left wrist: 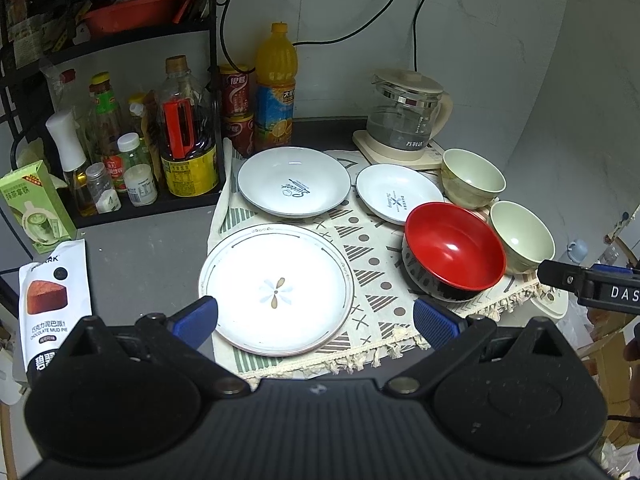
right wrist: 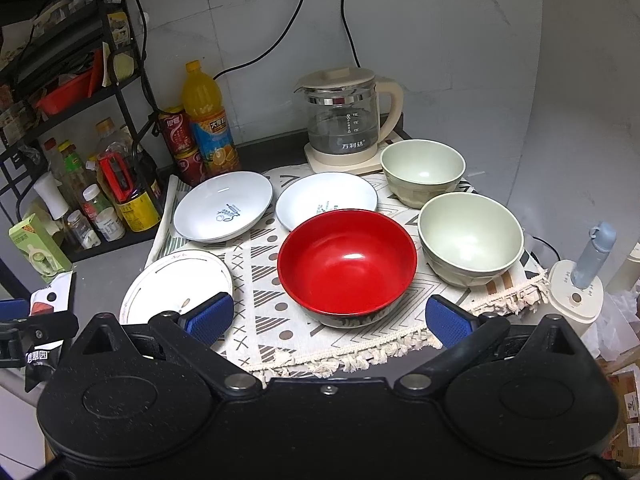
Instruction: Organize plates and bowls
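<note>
red bowl glossy inside, dark patterned outside, upright.

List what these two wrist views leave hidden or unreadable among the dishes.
- flower plate: near part hidden by the right gripper finger in the right wrist view.
- small plate: near right rim covered by the red bowl in the left view; its print is mostly hidden in the right view.
- left gripper: open, nothing held.
- Print on the Sweet plate: small lines too fine to read.
</note>
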A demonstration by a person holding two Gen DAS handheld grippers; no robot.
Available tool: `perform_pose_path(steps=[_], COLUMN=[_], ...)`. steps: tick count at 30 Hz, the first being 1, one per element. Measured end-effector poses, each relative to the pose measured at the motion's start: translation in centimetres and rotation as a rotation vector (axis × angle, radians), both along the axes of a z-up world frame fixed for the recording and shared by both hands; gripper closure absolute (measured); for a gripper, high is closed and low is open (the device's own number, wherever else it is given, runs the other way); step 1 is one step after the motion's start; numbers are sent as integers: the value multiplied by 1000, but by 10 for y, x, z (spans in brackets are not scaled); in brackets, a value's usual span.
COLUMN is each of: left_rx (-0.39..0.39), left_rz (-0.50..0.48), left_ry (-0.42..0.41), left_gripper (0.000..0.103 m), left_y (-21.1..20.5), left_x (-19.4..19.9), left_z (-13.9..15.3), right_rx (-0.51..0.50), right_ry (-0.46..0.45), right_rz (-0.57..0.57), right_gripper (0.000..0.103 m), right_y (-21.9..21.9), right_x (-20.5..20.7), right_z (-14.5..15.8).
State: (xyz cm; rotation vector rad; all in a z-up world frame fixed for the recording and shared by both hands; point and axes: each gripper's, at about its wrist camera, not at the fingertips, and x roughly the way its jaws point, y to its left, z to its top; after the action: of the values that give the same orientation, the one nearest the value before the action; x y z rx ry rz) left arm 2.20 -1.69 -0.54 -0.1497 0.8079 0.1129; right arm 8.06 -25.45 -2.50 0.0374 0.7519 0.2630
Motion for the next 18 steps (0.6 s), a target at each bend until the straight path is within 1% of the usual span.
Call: perform_pose_path(steps=[11,18], left_rx=[-16,-17], left_rz=[32,58], left_ry=[12,12], left_gripper=[0,0], left_y=[-13,-26], left_x=[2,12], left_z=[-3,-4], right_rx=[3,-7], right_ry=[20,27], right_rz=[39,68], right_gripper=[0,0], right_y=[-6,-17], right_x=[8,17], right_z=[-4,-6])
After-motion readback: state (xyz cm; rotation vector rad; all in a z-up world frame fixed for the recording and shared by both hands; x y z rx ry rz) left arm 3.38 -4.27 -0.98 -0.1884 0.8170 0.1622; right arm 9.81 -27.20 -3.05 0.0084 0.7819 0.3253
